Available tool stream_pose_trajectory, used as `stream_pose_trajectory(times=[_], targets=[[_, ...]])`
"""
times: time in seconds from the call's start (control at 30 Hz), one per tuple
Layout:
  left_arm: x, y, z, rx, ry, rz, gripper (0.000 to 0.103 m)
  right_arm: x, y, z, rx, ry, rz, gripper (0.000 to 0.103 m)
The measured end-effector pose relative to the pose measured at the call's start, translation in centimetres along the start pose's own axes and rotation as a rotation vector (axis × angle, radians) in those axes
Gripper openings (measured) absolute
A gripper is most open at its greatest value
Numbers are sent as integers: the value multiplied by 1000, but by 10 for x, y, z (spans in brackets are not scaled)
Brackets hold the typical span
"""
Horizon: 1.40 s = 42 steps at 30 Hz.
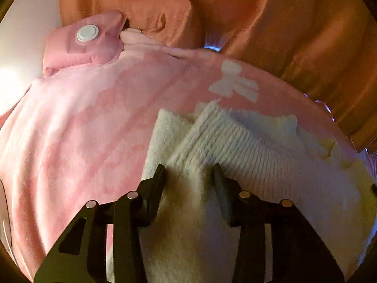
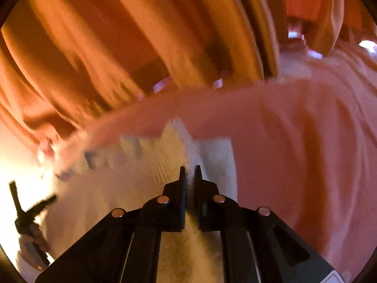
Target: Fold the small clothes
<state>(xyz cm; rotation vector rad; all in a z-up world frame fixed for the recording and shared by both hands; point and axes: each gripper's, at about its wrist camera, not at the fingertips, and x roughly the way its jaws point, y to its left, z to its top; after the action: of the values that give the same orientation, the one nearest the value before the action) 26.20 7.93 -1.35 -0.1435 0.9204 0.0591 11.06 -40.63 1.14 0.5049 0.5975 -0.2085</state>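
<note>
A small white knitted garment with a ribbed band lies on a pink blanket. My left gripper hangs just above the garment with its jaws open, and the fabric lies between and under the fingers. In the right wrist view the same white garment is blurred. My right gripper is nearly shut, with a thin fold of the white fabric between its fingertips. The left gripper and the hand holding it show at the far left of the right wrist view.
A pink pouch with a white round cap lies at the blanket's far left. Orange curtains hang behind the surface. The pink blanket spreads to the right of the garment. A bright light glares at the left.
</note>
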Motion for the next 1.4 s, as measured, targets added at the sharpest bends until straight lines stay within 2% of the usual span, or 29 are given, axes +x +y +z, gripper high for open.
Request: stream_pose_trajectory(times=[0.07,0.17,0.23,0.3,0.37,0.43,0.57,0.73,0.77,0.87,0.93,0.97,1.13,1.2,1.23,1.27,1.3,1.33,1.37,1.4], targets=[[10,6,-1,-23,-8,3,42,0,-8,5,-11,-27,-42,6],[10,6,-2,-23,-39,0,43,33,-25,-8,-26,107,-137,7],[7,6,-1,-12,-39,-1,43,23,-12,-7,-43,74,-123,9],[3,11,-1,-31,-34,-15,43,3,7,-1,-81,-8,-118,16],[-13,17,-6,-90,-47,-57,41,-14,24,-2,-97,-65,-89,19],[-37,23,-15,-129,-52,-88,41,-22,40,-12,-103,-68,-2,19],[-76,43,-53,-216,-40,-132,49,-13,87,-43,-167,53,184,19],[-100,53,-110,-288,-22,-150,55,-5,150,-72,-325,134,314,18],[-103,53,-117,-305,-25,-163,63,-1,158,-78,-344,151,324,18],[-104,56,-131,-414,-30,-175,66,25,176,-101,-413,250,299,15],[-101,58,-136,-466,-11,-144,66,45,174,-116,-418,318,257,14],[-98,58,-139,-478,1,-124,66,47,172,-119,-414,296,267,12],[-86,46,-129,-438,-7,-46,66,47,172,-118,-418,308,267,12],[-81,46,-121,-459,-8,-25,66,47,173,-117,-417,309,267,12],[-78,46,-117,-486,-2,-16,65,47,174,-119,-415,309,269,12],[-77,46,-113,-505,-2,-24,50,50,175,-117,-412,312,270,12],[-76,45,-110,-515,2,-54,25,50,175,-117,-407,315,274,12],[-75,40,-103,-517,21,-86,18,49,175,-116,-401,318,278,12],[-79,34,-96,-504,15,-85,12,48,174,-116,-397,321,281,12],[-86,25,-88,-478,-11,-92,10,47,172,-114,-383,322,287,12]])
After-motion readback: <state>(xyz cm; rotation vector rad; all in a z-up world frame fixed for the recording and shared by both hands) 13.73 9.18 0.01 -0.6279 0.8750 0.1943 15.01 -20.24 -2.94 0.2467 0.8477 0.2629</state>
